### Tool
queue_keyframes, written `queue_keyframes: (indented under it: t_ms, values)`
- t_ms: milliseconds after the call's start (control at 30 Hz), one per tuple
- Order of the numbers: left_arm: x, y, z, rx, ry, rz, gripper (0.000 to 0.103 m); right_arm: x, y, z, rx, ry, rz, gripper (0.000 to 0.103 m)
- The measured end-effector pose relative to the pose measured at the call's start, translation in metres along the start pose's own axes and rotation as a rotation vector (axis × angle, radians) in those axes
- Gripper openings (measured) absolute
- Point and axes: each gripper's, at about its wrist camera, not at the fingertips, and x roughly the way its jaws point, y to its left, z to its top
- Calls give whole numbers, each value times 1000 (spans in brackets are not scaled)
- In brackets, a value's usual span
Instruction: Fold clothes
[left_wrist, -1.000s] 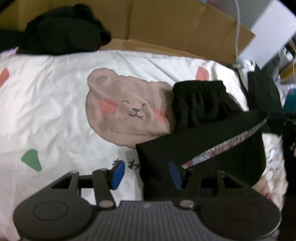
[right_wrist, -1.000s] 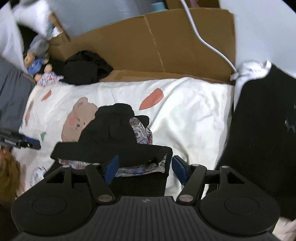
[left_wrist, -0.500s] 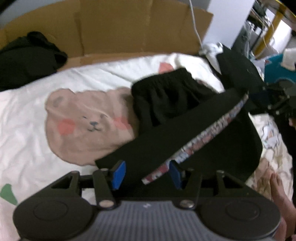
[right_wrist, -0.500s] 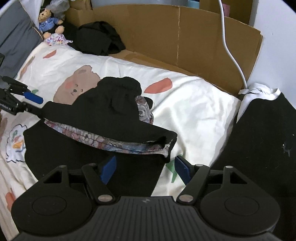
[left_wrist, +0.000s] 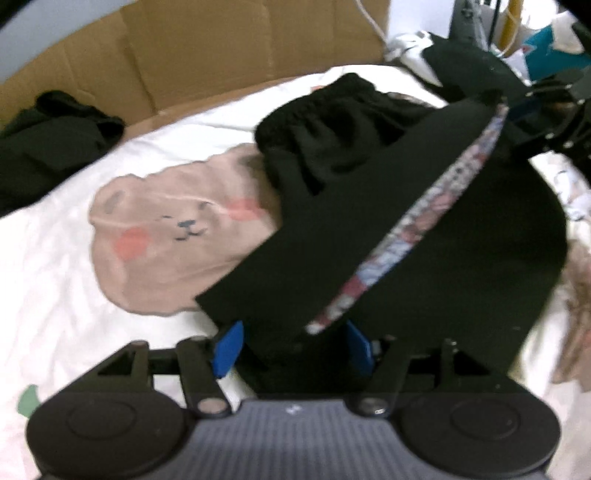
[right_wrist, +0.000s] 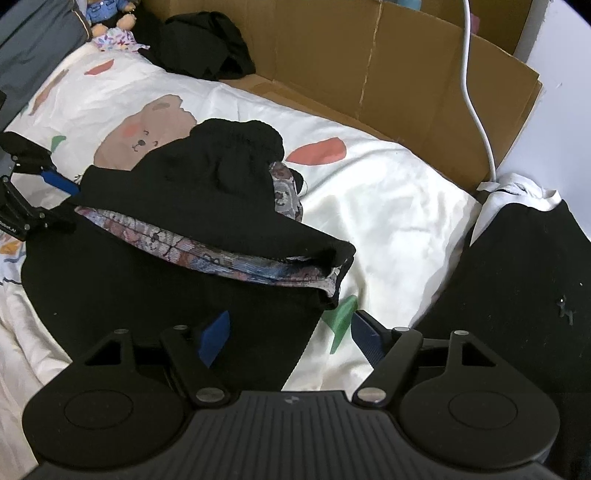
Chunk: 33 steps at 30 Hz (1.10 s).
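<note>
Both my grippers, left (left_wrist: 291, 345) and right (right_wrist: 286, 334), just spread wider, gripping nothing; folded hem dropped. Garment (right_wrist: 177, 206) lies mid-frame on bed (right_wrist: 388, 206): soft, light, limp. Pinch corners.

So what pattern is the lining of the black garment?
Floral lining, in blues and reds; clearest in the right wrist view.

Garment (right_wrist: 166, 280) on bedsheet (right_wrist: 388, 221); cardboard (right_wrist: 369, 74) behind.

Both wrist views steeply downward, close; share black garment (left_wrist: 424, 258) (right_wrist: 155, 280).
</note>
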Motion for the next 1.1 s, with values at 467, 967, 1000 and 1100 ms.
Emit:
queue_keyframes:
  t_ms: [467, 967, 1000, 1100]
  values:
    - [9, 3, -12, -10, -31, -19, 62, 11, -3, -3, -4, 20, -83, 79]
    - [-10, 33, 20, -82, -131, -24, 15, 2, 0, 17, -97, -100, -112, 63]
    - [-10, 34, 22, -83, -131, -26, 14, 1, 0, 18, -105, -105, -103, 58]
    - [-7, 41, 30, -109, -130, -40, 13, 2, -1, 24, -120, -104, -69, 33]
